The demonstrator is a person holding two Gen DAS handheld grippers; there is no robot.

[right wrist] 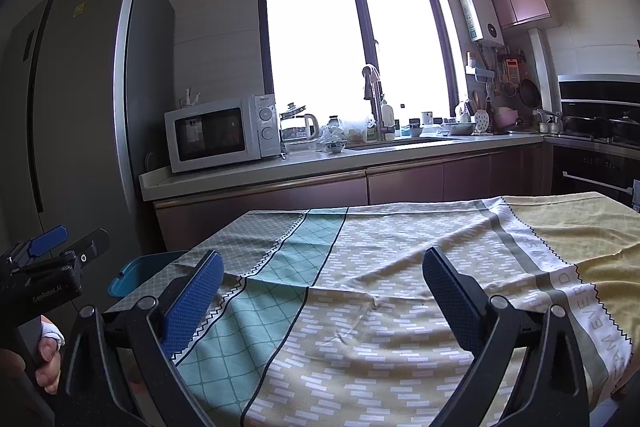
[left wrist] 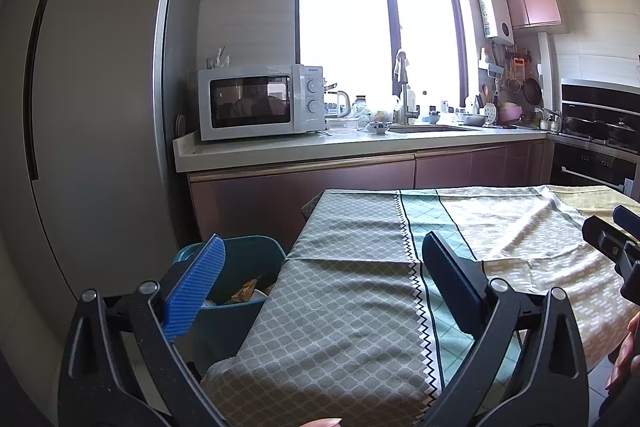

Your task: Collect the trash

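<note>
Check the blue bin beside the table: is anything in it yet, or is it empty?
Not empty. The left wrist view shows crumpled tan and white scraps inside the blue bin; how full it is cannot be told.

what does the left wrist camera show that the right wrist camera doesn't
Only the left wrist view looks down into the bin, showing trash inside. Only the right wrist view shows the yellow end of the tablecloth with its printed lettering, and just the bin's rim. Both share the microwave, the window, the sink counter and the cloth with nothing lying on it. Each also catches the other tool: left gripper and right gripper, both open.
</note>
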